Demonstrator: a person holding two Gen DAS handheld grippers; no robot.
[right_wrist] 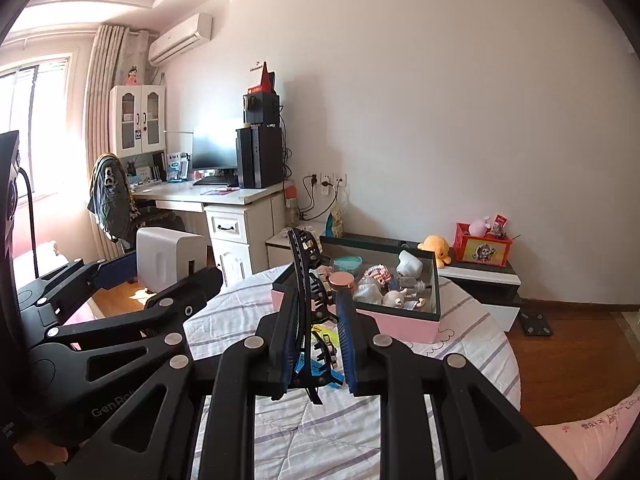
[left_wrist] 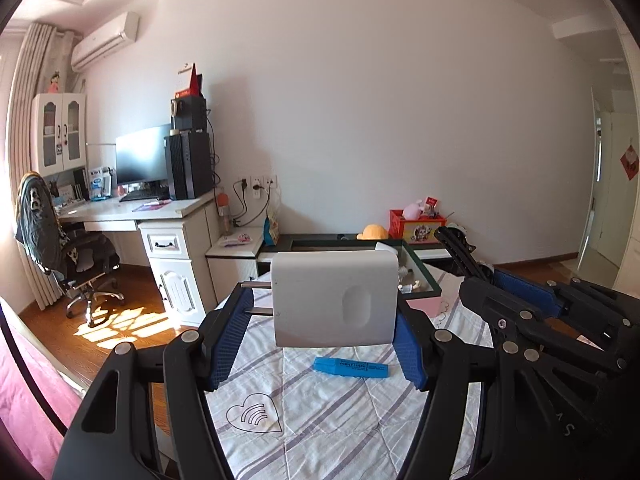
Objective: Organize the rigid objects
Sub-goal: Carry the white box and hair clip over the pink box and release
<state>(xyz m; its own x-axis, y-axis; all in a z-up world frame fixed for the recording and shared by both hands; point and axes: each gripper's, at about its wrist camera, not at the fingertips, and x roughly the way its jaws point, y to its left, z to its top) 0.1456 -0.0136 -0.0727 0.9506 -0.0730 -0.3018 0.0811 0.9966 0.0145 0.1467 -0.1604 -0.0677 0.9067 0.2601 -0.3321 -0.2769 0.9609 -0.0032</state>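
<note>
The pink storage box [right_wrist: 362,322], on the far side of the striped table [left_wrist: 320,420], already holds several small items; the left gripper [left_wrist: 320,332] clamps a white charger [left_wrist: 334,300] held in the air, and the right gripper [right_wrist: 316,344] pinches a black hair claw [right_wrist: 306,280]. Left on the near cloth is a blue highlighter [left_wrist: 351,367], perhaps with other bits hidden behind the right gripper's fingers.

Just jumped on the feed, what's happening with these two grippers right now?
A person is tidying objects off a striped bedcover. The left gripper holds a white charger plug in the air; the right gripper is shut on a black hair claw clip. A blue highlighter lies on the cover, and the pink box of small items sits ahead.
</note>
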